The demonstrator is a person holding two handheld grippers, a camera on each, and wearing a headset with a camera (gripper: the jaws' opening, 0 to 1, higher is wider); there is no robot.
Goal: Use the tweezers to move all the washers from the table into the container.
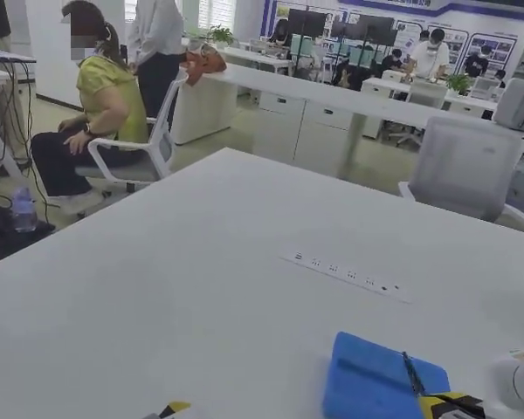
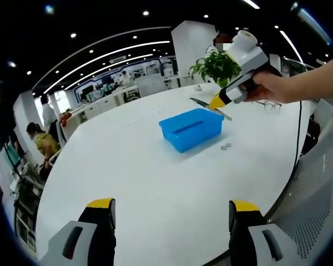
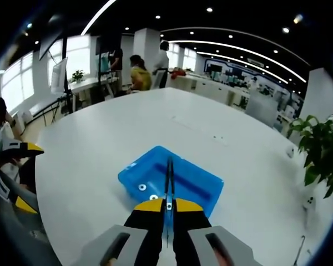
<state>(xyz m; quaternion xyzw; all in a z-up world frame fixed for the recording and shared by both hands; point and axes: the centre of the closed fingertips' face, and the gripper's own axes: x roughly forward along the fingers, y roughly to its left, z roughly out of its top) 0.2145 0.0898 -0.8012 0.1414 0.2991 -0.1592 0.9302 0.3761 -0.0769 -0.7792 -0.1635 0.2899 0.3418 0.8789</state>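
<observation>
Yellow-tipped jaws of the right gripper (image 3: 167, 206) are pinched tight on the tweezers (image 3: 168, 183) at the low centre of the right gripper view. The thin blades run straight up the frame over the blue container (image 3: 211, 191); whether their tips carry anything cannot be made out. Two washers (image 3: 142, 187) lie inside the container, near its lower left wall. The left gripper (image 2: 172, 206) stands wide, holding nothing, its two yellow tips far apart along the bottom of the left gripper view. In that view's upper right a hand (image 2: 272, 86) holds the right gripper above the container's far right corner, tweezers slanting across its rim. Two more washers sit on the white table (image 2: 127, 183) just beside the container's lower right corner, a little right of frame centre. A green plant (image 2: 216, 66) stands behind, at upper centre. In the head view the container lies at the bottom right with the tweezers over it. A socket strip (image 1: 345, 275) is set into the tabletop just above it, and a seated person (image 1: 109, 96) in a yellow-green top occupies the upper left.
</observation>
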